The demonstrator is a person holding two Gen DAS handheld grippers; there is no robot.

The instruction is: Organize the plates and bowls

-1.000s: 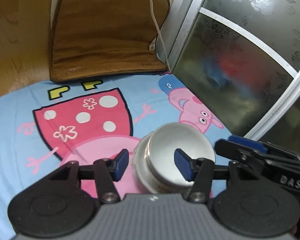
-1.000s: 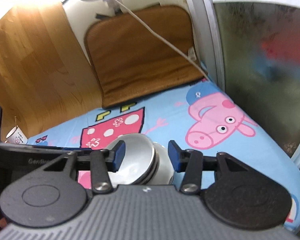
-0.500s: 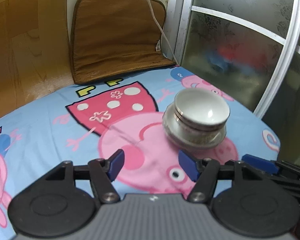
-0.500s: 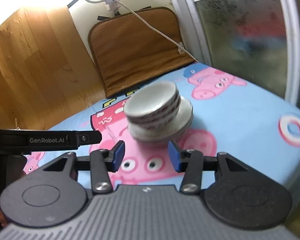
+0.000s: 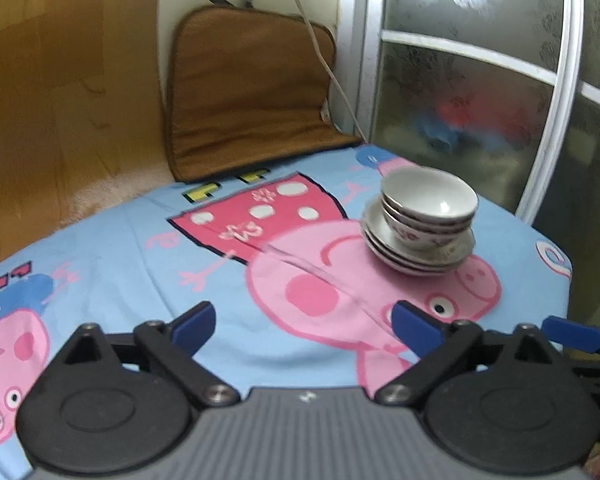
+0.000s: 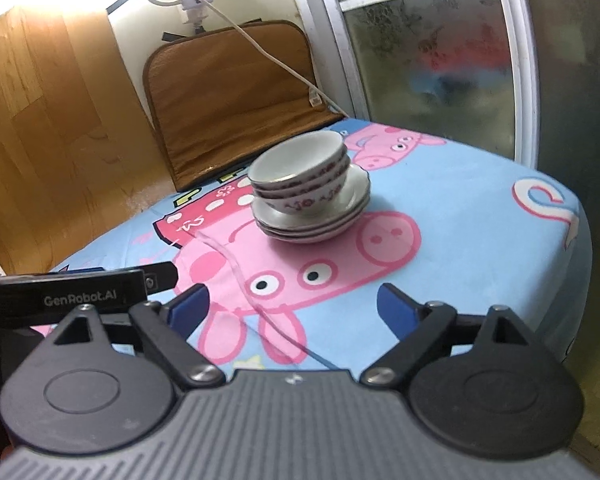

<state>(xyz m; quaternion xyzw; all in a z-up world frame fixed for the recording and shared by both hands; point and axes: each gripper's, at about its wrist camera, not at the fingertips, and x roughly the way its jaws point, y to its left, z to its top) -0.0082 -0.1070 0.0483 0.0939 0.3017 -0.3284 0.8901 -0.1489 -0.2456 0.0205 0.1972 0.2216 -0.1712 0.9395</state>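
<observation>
The left gripper [image 5: 302, 324] points forward and somewhat downward, its two blue-padded fingers [image 5: 192, 322] spread wide apart with nothing between them; its jaws have just been opening. The right gripper [image 6: 292, 308] sits in a like pose, angled down, its blue fingers [image 6: 188, 308] also parted wide and empty, and its jaws too have just been opening. The two grippers sit side by side: the right one's blue fingertip shows at the right edge of the left wrist view, and the left one's black body shows at the left edge of the right wrist view
</observation>
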